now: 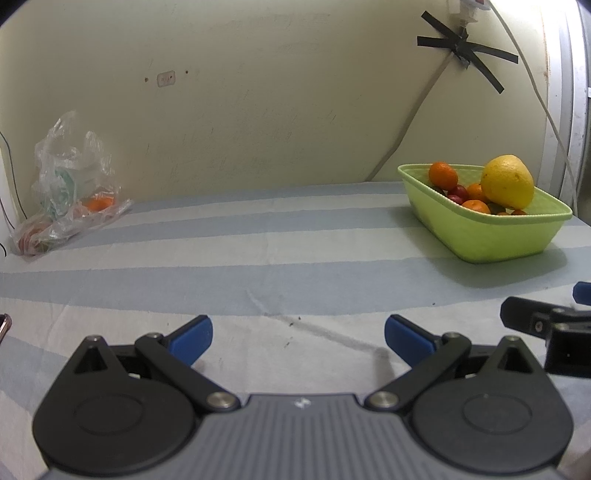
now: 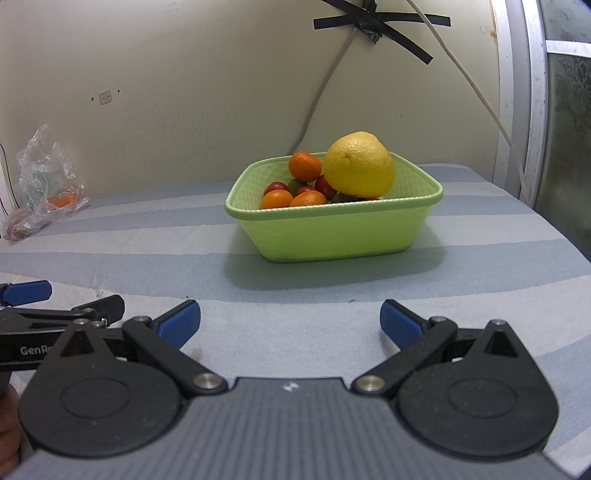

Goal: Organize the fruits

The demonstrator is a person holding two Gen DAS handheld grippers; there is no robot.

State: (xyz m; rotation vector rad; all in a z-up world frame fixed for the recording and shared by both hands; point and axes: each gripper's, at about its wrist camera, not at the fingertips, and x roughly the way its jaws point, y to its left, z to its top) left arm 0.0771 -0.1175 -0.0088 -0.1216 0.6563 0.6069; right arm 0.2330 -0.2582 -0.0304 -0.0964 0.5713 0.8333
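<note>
A light green basket stands on the striped cloth ahead of my right gripper, which is open and empty. In the basket lie a big yellow citrus, small oranges and red round fruits. From the left wrist the same basket is at the far right, with the yellow citrus on top. My left gripper is open with nothing between its fingers. A clear plastic bag with an orange fruit inside lies at the far left against the wall.
A striped blue-and-white cloth covers the surface. A cream wall stands behind, with taped cables running down it. A metal frame edges the right side. The right gripper's finger shows at the left wrist view's right edge.
</note>
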